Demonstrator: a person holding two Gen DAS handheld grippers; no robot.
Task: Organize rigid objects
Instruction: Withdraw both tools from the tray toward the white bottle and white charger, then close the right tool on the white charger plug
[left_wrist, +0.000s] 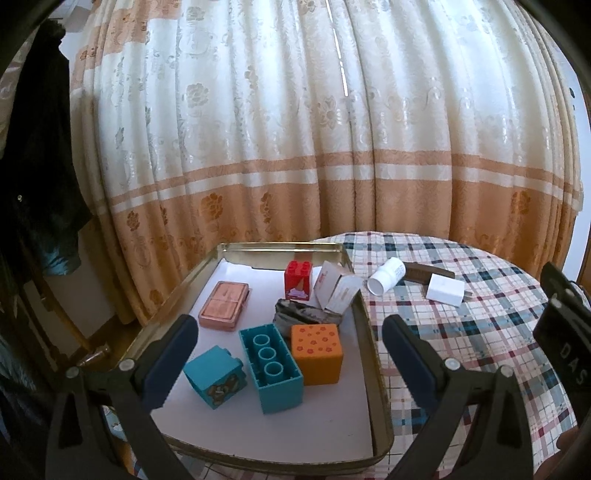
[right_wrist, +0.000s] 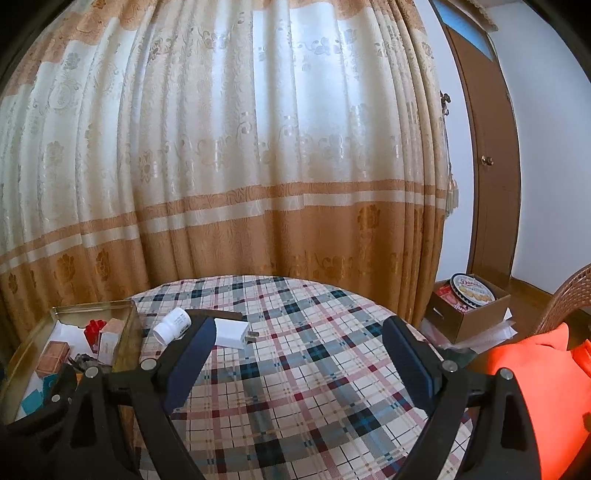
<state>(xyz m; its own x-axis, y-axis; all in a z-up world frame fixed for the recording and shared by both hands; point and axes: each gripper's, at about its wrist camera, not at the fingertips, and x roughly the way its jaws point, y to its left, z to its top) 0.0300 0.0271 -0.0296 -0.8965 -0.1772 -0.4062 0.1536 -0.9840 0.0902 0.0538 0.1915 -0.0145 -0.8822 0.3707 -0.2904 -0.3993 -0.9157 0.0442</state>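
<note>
Tin tray (left_wrist: 364, 325) holding blocks, left tool (left_wrist: 290, 354) and right tool (right_wrist: 299, 354) both wide open, seemingly empty.

The desk (right_wrist: 295, 369) wears a plaid cloth of cream, navy, teal and red. In the gold tin (left_wrist: 369, 332): two teal blocks (left_wrist: 271, 369), an orange flowered cube (left_wrist: 317, 352), a red brick (left_wrist: 298, 278). The curtain (left_wrist: 295, 129) is cream and orange, floral.
</note>
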